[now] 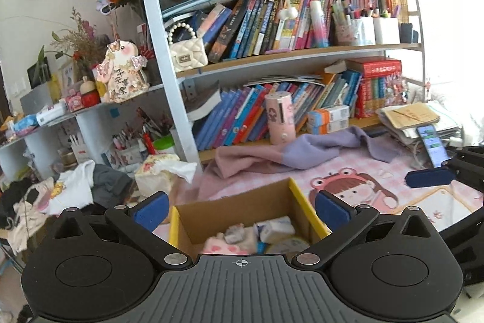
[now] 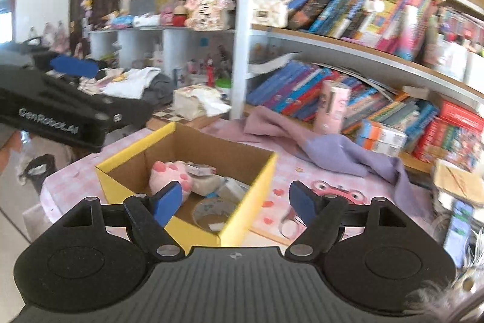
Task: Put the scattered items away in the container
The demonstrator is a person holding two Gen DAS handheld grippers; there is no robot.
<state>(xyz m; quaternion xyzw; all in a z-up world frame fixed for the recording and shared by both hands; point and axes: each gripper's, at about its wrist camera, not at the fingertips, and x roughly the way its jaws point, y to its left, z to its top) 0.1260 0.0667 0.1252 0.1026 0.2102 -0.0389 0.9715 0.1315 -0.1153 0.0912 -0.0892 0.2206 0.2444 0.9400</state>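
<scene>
Right wrist view shows our right gripper (image 2: 236, 203) and left gripper (image 1: 240, 209) released, empty; dropping carelessly could knock the cardboard box (image 2: 242, 212) off the table's near edge.

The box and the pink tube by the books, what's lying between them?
A crumpled pink and purple cloth lies between the box and the tube, on the mat; both views show it.

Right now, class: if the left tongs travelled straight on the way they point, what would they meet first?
Probably the cardboard box: it sits directly ahead between the open left tongs, which hold nothing. Depth is unclear, so they might pass over its rim towards the pink and purple cloth.
</scene>
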